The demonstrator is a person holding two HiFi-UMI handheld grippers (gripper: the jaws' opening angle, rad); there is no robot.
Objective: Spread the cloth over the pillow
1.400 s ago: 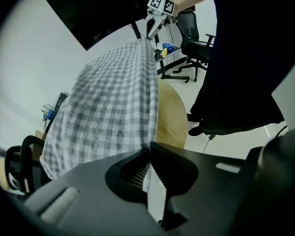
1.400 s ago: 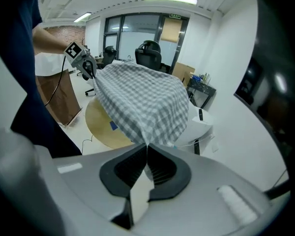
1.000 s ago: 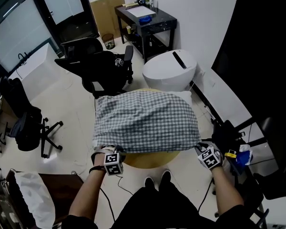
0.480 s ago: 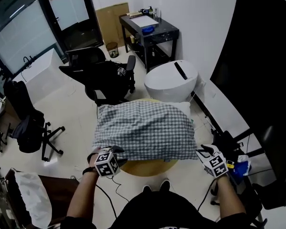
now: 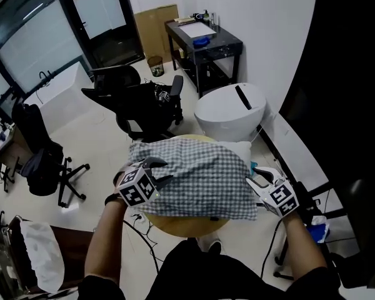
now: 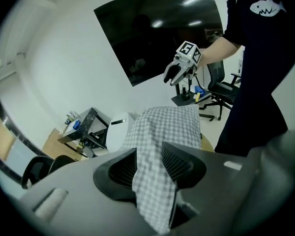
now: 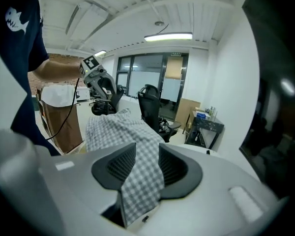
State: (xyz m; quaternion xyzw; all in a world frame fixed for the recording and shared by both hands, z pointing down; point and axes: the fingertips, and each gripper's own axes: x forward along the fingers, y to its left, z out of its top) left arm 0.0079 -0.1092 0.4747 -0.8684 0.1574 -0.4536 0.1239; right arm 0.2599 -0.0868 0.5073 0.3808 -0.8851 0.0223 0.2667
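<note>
Cloth in a grey check lies over the white pillow on the round wooden table, and its two near corners are lifted off the pillow. Both bare forearms reach forward from the bottom of the head view, one on each side of the table. The left gripper tilts down towards the cloth's near left corner, and the right gripper sits flatter at the near right corner. In each gripper view a bunched strip of cloth runs between the jaws and fills the gap, so each gripper is clamped on a corner. The jaws of both have just been opening somewhat, with the cloth between them.

A second ago both grippers sat low at the table's near rim and the cloth lay flat. Now they are higher, over the cloth's near part, and its near edge is drawn up and creased.
</note>
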